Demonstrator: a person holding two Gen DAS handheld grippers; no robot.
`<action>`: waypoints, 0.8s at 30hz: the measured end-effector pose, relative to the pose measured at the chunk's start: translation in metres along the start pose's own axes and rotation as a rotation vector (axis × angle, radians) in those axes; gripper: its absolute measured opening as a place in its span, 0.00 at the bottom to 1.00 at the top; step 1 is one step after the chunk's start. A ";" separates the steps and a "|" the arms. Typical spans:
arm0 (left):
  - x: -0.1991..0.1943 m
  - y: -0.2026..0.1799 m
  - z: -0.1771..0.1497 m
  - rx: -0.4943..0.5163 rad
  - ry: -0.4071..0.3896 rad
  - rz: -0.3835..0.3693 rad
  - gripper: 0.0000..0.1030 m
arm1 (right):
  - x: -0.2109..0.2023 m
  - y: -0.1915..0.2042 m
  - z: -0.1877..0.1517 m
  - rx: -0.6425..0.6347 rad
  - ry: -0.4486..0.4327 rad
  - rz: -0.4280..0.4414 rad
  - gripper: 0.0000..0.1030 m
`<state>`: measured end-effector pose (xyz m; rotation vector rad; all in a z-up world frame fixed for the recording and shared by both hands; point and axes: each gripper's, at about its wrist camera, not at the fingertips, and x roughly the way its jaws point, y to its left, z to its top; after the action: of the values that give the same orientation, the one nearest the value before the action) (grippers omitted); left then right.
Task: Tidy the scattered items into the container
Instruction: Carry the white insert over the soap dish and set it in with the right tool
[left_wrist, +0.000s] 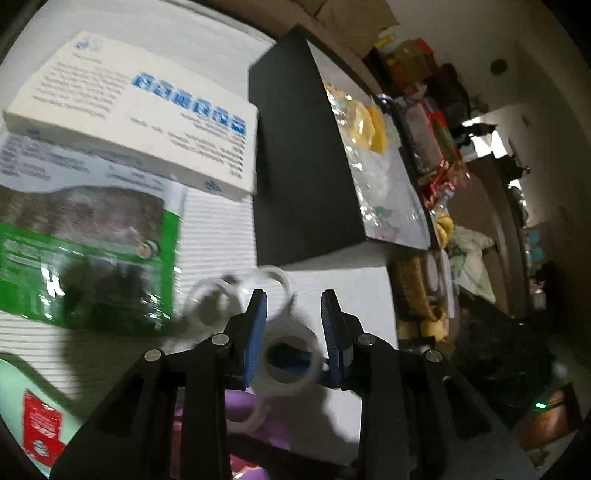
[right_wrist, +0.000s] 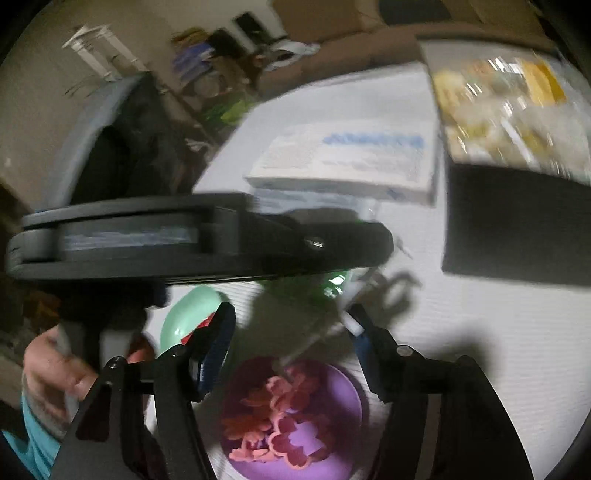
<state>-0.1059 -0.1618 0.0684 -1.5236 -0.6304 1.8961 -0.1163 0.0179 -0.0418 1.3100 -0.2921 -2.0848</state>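
While my left fingers pinch clear plastic rings, my right fingers gape empty over the purple bowl; black box at one o'clock.

- I see a white box with blue lettering.
- Beside it, a green pouch with white print.
- My left gripper is black with blue pads.
- Between them, a clear whitish ring.
- The far bin is black.
- A purple bowl holds pink and red cutters.
- Near left, a mint-green lid.
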 end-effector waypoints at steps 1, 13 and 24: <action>-0.002 0.000 0.000 0.007 -0.006 0.020 0.29 | 0.003 -0.010 -0.003 0.042 0.001 0.019 0.48; -0.035 0.064 0.001 -0.128 -0.061 0.092 0.67 | 0.010 -0.090 -0.028 0.479 -0.068 0.453 0.14; -0.076 0.069 -0.012 -0.065 -0.108 0.158 0.55 | 0.018 -0.053 -0.021 0.489 -0.034 0.616 0.14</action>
<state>-0.0951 -0.2641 0.0692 -1.5604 -0.6415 2.1066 -0.1246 0.0502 -0.0910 1.2346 -1.1236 -1.5519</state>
